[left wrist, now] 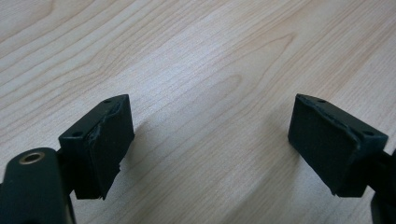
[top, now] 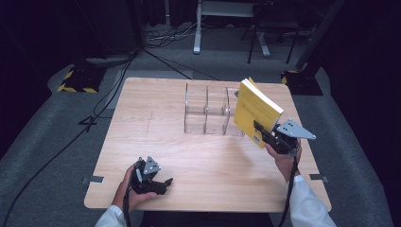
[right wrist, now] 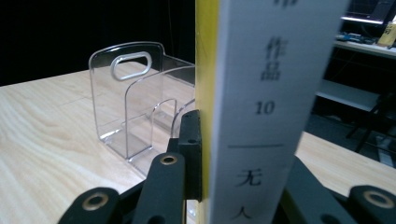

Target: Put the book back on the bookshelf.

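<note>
My right gripper (top: 265, 134) clamps a yellow book (top: 255, 112) at three o'clock of the clear acrylic organizer (top: 208, 111); my left gripper (top: 163, 182) rests open on the wooden table (top: 213, 165).

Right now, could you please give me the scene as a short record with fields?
work in hand: yellow book held up off the table, beside the clear divided rack
right gripper: shut on the book's lower edge, spine facing its camera
left gripper: open, nothing between the jaws, low over the near left of the table
rack: upright, compartments empty as far as visible
book and rack: apart; book not in a compartment
</note>
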A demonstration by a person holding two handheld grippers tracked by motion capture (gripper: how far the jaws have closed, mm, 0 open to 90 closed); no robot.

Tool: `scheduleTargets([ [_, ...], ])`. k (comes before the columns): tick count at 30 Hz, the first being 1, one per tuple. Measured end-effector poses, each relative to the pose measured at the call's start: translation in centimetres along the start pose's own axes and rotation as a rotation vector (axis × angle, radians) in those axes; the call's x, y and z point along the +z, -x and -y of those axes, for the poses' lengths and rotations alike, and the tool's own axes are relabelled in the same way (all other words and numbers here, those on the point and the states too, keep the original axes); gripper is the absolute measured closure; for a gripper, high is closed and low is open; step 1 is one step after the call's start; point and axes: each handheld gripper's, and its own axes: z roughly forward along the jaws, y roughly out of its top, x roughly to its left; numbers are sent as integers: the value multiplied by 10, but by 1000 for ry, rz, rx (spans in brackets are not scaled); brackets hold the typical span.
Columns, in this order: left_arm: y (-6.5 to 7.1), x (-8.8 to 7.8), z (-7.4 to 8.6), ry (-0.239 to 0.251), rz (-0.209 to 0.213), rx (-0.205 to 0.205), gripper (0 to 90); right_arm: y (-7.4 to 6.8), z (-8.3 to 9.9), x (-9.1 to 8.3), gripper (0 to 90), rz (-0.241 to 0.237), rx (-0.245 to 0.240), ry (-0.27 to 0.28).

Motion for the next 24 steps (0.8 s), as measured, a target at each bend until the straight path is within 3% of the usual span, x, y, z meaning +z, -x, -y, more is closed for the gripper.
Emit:
scheduleTargets([
  [11, 0, 0, 0, 3, -2, -2, 149, 0, -19, 29, 762, 68, 4, -2],
  [24, 0, 0, 0, 6, -3, -3, 149, 3, -26, 71, 762, 134, 16, -41],
])
